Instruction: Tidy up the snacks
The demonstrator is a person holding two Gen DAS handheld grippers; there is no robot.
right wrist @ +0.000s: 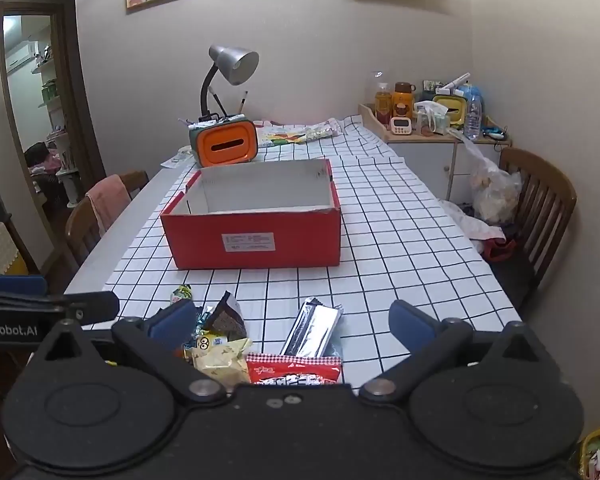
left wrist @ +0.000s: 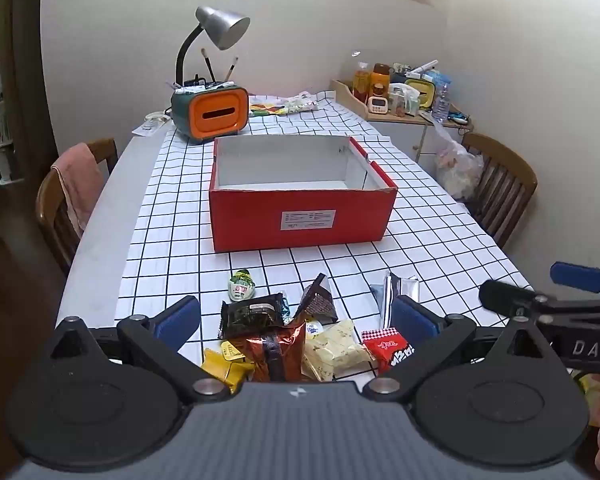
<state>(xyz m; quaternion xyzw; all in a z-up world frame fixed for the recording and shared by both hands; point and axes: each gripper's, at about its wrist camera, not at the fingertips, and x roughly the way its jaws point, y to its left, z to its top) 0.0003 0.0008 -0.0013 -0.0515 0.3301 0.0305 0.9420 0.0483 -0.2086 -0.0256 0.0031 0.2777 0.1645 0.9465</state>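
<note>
An open red box (left wrist: 300, 224) with a white inside stands mid-table; it also shows in the right wrist view (right wrist: 256, 236). A pile of snack packets lies near the table's front edge: a brown foil pack (left wrist: 278, 346), a cream pack (left wrist: 336, 350), a red pack (left wrist: 388, 348), a yellow pack (left wrist: 224, 364), a dark pack (left wrist: 254, 314) and a silver pack (right wrist: 314, 330). A small green packet (left wrist: 242, 285) lies apart. My left gripper (left wrist: 296, 320) is open above the pile. My right gripper (right wrist: 292, 324) is open above the silver and red packs (right wrist: 294, 370).
A checked cloth (left wrist: 440, 240) covers the table. An orange and green holder with a lamp (left wrist: 210, 114) stands behind the box. Wooden chairs stand at the left (left wrist: 72, 200) and right (left wrist: 500, 184). A cluttered side cabinet (right wrist: 432, 136) is at the back right.
</note>
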